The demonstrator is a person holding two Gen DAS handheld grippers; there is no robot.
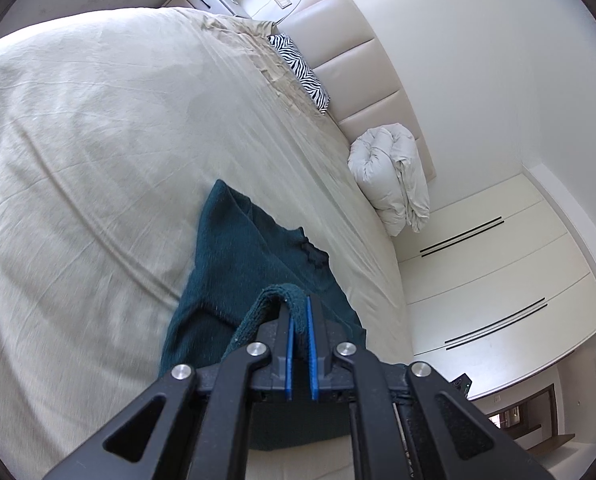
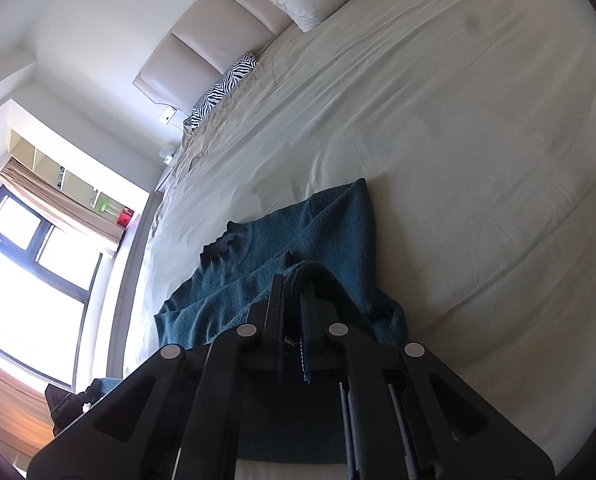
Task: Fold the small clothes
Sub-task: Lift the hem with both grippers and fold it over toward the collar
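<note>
At the bottom centre of the left wrist view, we hold the left gripper (image 1: 298, 312) with its blue pads (image 1: 290, 340) drawn close together, a rolled edge of the teal sweater (image 1: 238, 256) pinched between them. At the bottom centre of the right wrist view, the right gripper (image 2: 294, 284) is likewise narrowed on a thick fold of the same teal sweater (image 2: 298, 232). We judge that the two grips hold matching points on one edge, so that the knit can be carried over as a straight fold without sagging in the middle. Just beyond the fingers, in the lower middle of each frame, the rest of the garment lies on the cream bed sheet (image 1: 98, 140); its ribbed collar (image 2: 222, 246) sits left of centre in the right wrist view, and one sleeve appears already laid across the body. The broad, nearly flat sheet serves as the folding surface, and its shallow creases are unlikely to catch the cloth. Farther off, a zebra-print pillow (image 1: 298, 68) lies against the padded headboard (image 1: 353, 52) toward the upper middle of the left wrist view, and a bundled white duvet (image 1: 393, 176) lies at right of centre. Farthest, at the right edge, stands a white wardrobe (image 1: 497, 280) with its doors shut; we cannot tell what it holds. No basket or bin for finished clothes is visible.
</note>
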